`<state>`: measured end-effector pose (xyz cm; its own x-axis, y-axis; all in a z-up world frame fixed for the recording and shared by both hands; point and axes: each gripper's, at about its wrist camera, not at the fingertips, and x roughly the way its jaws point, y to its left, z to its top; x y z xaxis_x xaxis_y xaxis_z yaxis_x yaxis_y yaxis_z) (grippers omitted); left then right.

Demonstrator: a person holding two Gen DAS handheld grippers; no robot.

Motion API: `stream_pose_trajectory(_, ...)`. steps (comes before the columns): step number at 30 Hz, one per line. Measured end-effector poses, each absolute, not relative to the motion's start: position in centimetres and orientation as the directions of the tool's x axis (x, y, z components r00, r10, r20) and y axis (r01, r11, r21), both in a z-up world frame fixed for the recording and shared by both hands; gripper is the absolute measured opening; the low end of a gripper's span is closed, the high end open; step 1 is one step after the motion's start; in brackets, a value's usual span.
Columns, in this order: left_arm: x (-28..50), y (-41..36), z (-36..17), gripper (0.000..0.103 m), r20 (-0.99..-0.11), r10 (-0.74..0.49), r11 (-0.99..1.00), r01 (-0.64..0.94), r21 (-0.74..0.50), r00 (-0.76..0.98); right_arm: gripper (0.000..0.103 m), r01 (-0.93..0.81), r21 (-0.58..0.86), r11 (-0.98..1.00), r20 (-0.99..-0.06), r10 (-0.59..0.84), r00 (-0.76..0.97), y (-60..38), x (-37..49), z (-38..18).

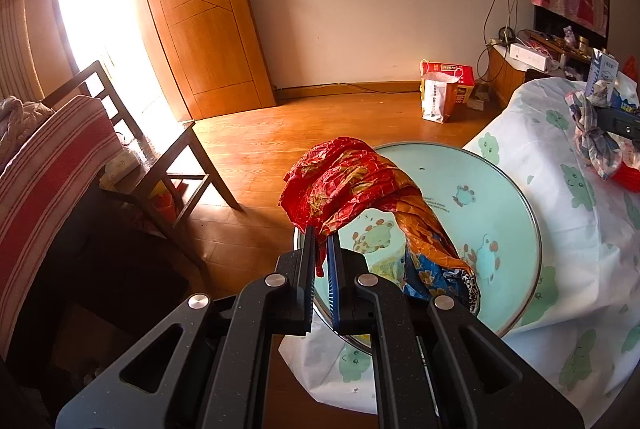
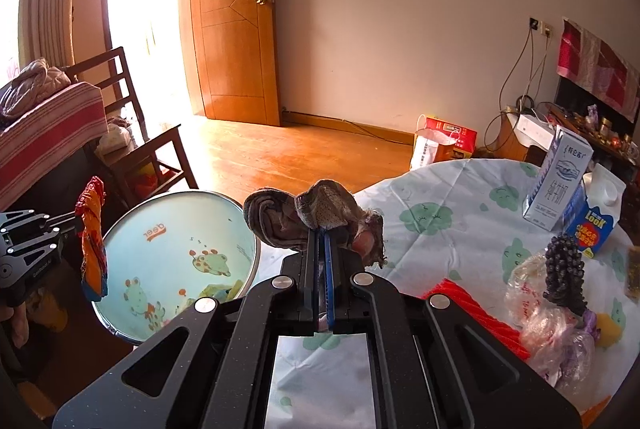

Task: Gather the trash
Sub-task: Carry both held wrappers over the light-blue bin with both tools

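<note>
While each tool (image 1: 320, 233) (image 2: 320, 233) pinches trash, 2 cartons (image 2: 558, 185) stand beyond the basin (image 2: 120, 229).

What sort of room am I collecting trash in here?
Most likely a lived-in home room, a dining or living area: a wooden door, a wooden chair and a table under a patterned plastic cloth holding milk cartons.

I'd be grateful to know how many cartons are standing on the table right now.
2. A tall white-and-blue milk carton stands at the table's far right; a shorter blue-and-white carton stands right beside it, nearer the edge. Others may be hidden.
</note>
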<state>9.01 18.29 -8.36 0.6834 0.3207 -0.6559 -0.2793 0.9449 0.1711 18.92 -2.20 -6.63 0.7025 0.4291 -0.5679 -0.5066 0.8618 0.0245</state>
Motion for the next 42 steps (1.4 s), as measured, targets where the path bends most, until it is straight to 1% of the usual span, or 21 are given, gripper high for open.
stream_pose_trajectory(25,9.0,19.8,-7.8,0.005,-0.650,0.357,0.930,-0.322,0.179,0.671,0.003,-0.588,-0.022,0.809,-0.598,0.461,0.656,3.6,19.0,-7.9)
stream_pose_trajectory(42,8.8,19.6,-7.8,0.005,-0.650,0.341,0.936,-0.306,0.171,0.679,0.003,-0.612,-0.029,0.790,-0.606,0.473,0.639,5.1,18.8,-8.2)
